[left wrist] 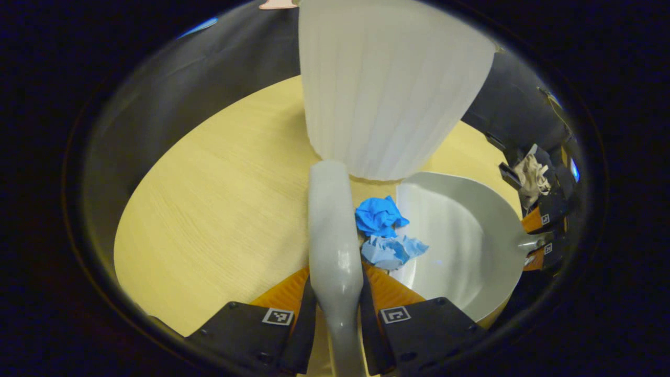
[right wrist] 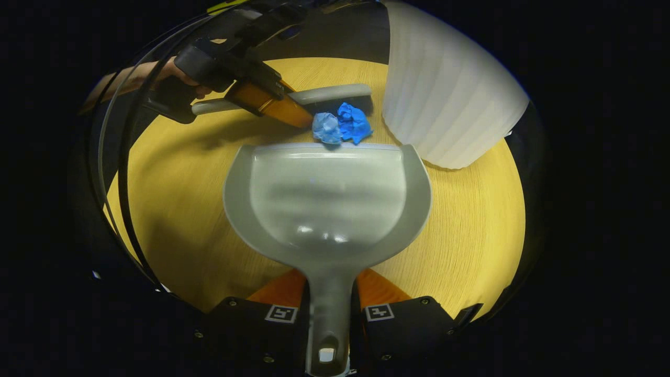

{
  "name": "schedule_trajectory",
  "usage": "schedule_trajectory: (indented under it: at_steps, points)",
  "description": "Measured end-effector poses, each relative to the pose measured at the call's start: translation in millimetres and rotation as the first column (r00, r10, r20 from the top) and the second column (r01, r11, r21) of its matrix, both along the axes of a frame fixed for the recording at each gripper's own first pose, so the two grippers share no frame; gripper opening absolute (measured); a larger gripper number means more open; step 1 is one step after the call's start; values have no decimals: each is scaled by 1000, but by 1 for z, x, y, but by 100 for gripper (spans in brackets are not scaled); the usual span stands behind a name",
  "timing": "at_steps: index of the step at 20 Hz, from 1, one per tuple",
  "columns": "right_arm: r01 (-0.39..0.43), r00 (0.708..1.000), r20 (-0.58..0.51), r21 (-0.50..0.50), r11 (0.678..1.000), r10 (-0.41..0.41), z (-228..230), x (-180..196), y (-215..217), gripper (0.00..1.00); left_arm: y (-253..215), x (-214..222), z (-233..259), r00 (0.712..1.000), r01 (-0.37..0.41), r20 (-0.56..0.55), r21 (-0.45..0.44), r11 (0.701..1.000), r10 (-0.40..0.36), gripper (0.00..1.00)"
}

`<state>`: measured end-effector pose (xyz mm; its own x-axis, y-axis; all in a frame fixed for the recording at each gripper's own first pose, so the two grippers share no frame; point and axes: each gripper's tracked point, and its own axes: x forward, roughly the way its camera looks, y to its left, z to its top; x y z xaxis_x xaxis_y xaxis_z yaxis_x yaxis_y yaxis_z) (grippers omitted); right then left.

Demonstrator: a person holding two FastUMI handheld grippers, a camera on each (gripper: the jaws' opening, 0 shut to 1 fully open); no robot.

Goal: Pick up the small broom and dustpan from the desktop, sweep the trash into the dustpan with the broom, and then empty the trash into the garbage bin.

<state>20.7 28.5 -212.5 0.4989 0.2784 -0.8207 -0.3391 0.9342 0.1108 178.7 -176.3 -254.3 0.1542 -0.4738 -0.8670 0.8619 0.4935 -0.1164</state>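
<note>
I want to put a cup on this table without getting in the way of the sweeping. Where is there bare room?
Bare wood lies left of the broom, out to the table edge, and on either side of the dustpan. It is crowded between the broom, the dustpan's front lip and the white bin, where the two blue paper wads sit.

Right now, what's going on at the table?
The left gripper holds the small broom by its handle, and the right gripper holds the dustpan. Two crumpled blue paper scraps lie on the wooden table between the broom and the dustpan's front edge, not yet inside. The white garbage bin stands beside them.
</note>
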Motion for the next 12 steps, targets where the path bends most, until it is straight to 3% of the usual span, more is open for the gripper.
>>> schedule_trajectory:
  at_steps: [4, 7, 12]
  points:
    - [11, 1000, 4, 5, 1000, -11, 6, 18, 9, 33, 3, -3, 27, 998, 45, -33, -25, 999, -46, 48]
    - [19, 1000, 4, 12, 1000, -19, 0, 41, 15, 33, -1, -34, 12, 996, 69, -57, -23, 997, -71, 43]
    - [24, 1000, 17, -1, 1000, -24, 3, 67, 16, 33, -8, -61, 10, 992, 97, -74, -23, 995, -98, 47]
